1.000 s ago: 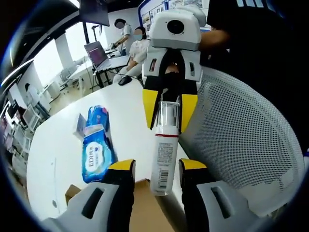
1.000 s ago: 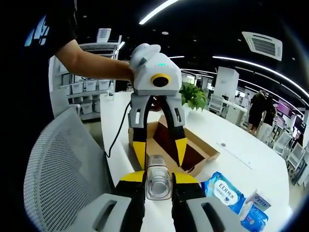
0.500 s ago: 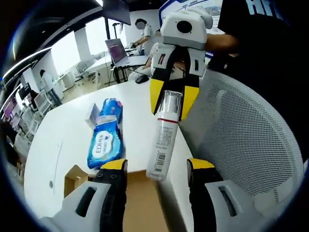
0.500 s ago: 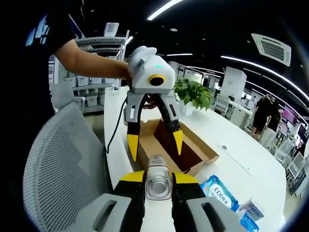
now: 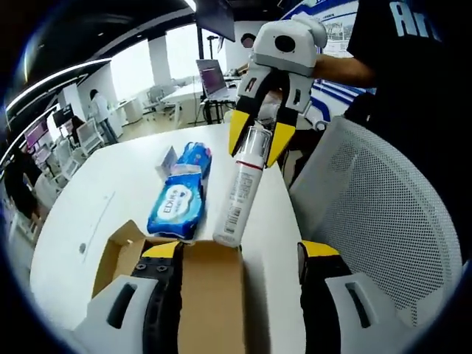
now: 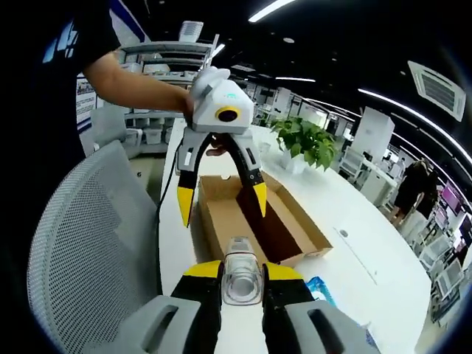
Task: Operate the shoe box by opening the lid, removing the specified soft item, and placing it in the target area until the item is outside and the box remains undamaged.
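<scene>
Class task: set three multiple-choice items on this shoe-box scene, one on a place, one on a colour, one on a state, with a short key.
1. Where do the blue wipe packs lie?
A. on the white table beside the box
B. inside the box
C. on the chair

2. What colour are the left gripper fingertips?
A. red
B. yellow
C. green

3. What state is the shoe box in?
A. taped shut
B. crushed
C. open

Key: 1 A, they rest on the table; 2 B, tips show yellow; 3 C, its inside is exposed while the right gripper holds the bottle.
</scene>
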A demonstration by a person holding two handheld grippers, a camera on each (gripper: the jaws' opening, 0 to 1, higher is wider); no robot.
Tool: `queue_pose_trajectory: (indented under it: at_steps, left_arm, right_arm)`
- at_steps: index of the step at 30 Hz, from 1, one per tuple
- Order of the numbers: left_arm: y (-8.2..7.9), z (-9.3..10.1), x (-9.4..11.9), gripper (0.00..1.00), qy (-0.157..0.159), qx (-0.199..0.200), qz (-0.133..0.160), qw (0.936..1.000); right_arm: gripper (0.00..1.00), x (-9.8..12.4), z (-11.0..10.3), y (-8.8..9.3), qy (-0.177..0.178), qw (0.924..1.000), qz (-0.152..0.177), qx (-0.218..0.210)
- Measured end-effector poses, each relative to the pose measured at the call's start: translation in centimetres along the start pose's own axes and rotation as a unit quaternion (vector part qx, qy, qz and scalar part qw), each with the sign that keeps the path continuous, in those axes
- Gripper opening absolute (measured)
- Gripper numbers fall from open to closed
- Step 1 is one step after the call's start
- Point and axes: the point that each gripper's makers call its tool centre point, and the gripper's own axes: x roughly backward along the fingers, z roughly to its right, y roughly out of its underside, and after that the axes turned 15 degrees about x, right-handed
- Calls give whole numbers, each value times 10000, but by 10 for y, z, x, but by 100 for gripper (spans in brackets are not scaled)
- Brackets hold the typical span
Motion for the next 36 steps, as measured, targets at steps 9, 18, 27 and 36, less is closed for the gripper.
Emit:
queue_pose_trajectory:
  at_steps: [9, 18, 27, 36]
  left_arm:
    - [1, -13, 18, 73, -481, 438, 432, 9969]
    - [8, -18, 28, 83, -815, 746, 635, 9918]
    - [14, -23, 39, 90, -1104, 1007, 811, 9854]
    - [22, -34, 59, 93, -1428, 1304, 1064, 9753]
  right_arm:
    - [16, -8, 16, 14, -297, 9990, -279, 179]
    - [16, -7, 41, 27, -450, 9966, -505, 473]
    - [16, -9, 76, 42, -568, 9923, -804, 746]
    - [16, -14, 99, 56, -697, 9883, -1035, 879]
